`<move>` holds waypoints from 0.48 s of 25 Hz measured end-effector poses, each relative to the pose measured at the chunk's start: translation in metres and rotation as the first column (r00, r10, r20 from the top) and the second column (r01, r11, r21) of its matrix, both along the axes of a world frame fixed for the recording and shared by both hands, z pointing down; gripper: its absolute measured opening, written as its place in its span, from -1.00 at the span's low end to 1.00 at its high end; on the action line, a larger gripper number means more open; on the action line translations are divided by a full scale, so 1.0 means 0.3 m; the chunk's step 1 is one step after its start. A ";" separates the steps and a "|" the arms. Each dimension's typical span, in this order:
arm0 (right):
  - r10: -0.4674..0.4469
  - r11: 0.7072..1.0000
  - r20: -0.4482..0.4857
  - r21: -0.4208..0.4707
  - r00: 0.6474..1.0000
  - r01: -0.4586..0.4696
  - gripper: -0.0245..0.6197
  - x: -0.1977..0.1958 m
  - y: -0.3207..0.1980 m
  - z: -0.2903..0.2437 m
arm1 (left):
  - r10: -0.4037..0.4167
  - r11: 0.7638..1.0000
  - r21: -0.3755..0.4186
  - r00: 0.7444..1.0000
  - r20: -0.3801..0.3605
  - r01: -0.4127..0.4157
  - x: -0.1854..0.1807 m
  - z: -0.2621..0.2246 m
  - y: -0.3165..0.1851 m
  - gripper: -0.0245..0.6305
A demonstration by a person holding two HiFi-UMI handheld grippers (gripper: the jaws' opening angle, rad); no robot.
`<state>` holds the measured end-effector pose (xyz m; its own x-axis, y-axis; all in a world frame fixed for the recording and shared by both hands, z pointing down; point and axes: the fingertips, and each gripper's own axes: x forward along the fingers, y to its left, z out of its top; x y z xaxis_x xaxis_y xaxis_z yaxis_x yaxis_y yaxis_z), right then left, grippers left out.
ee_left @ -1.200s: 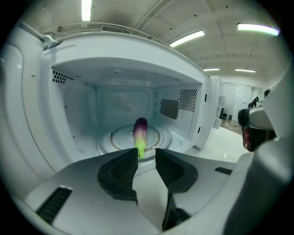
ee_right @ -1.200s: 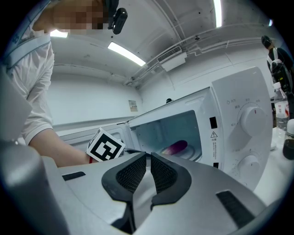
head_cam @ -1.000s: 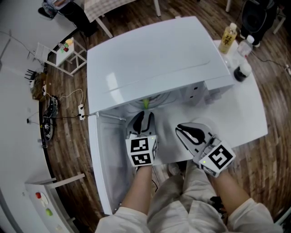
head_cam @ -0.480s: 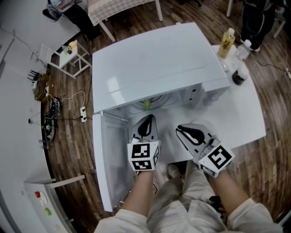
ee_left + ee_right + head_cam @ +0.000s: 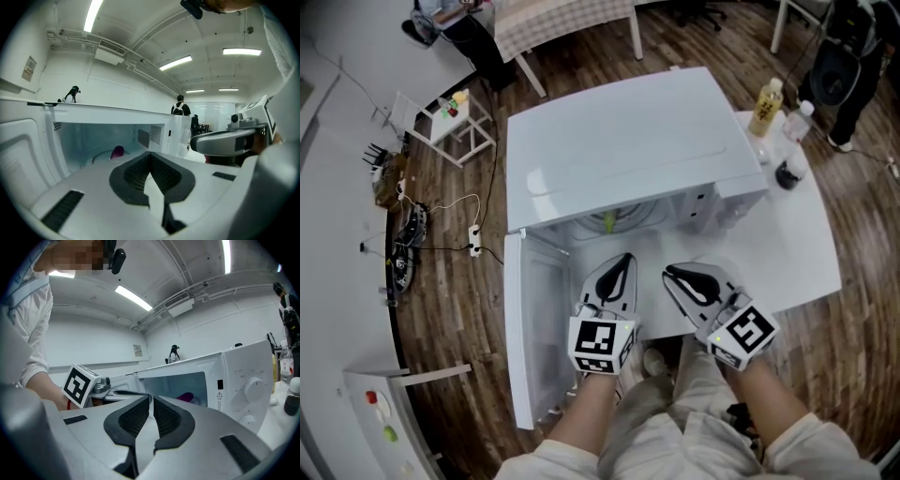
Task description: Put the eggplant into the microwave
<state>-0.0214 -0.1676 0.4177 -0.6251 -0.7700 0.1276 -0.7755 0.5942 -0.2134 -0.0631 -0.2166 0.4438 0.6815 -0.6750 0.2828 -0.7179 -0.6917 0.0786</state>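
On the white table, the microwave stands with its door open and the eggplant already inside it, so the placing looks done and perhaps only shutting remains, while the left gripper and right gripper hover before its opening, jaws together, empty.

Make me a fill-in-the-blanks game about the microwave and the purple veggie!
1. The microwave has its door swung ____.
2. The purple eggplant lies ____ the microwave.
3. The left gripper is shut and holds ____.
4. In the head view, the yellow bottle stands on the table to the ____ of the microwave.

Missing words: open; inside; nothing; right
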 end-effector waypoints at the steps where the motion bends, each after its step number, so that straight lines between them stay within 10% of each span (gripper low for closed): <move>1: 0.003 1.000 -0.001 0.001 1.000 -0.003 -0.80 0.000 0.003 -0.006 | 0.009 1.000 0.005 1.000 -0.009 -0.009 0.003 -0.011 0.014 -0.92; 12: 0.012 0.999 -0.019 0.037 1.000 -0.011 -0.81 -0.014 0.061 -0.102 | 0.083 0.995 0.065 0.990 -0.114 -0.076 0.018 -0.167 0.158 -0.92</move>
